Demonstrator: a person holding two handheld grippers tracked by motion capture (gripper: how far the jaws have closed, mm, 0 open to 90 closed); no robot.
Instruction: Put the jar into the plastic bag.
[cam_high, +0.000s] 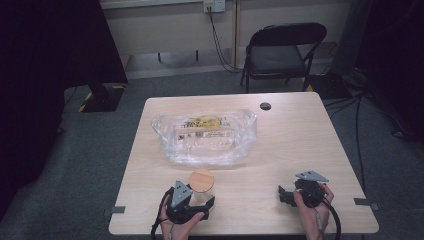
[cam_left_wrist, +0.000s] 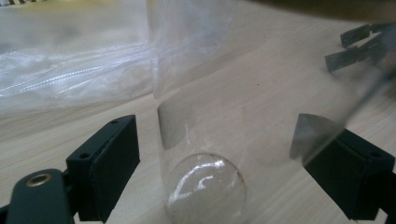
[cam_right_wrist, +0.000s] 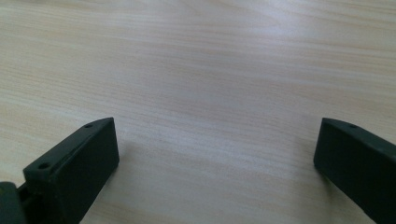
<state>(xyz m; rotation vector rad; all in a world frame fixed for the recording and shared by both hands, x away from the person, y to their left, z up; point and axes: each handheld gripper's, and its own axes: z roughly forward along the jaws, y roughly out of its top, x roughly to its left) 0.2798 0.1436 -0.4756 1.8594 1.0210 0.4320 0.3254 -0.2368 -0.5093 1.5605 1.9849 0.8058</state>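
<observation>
- Glass jar with a round wooden lid stands upright on the tabletop near its near edge, left of the middle; its long axis runs straight up.
- Seen in the left gripper view, the clear jar wall rises between the two black jaws, with a gap on each side, wider on the right; no contact is evident.
- Left gripper sits at the jar with its jaws apart around it, plainly the nearer tool.
- Right gripper rests well apart near the near right corner, jaws spread over bare wood.
- Clear plastic bag with printed packets inside lies beyond the jar, toward the middle of the tabletop.
- My reading: any grasp turns on the jaws closing sideways across the upright jar.
</observation>
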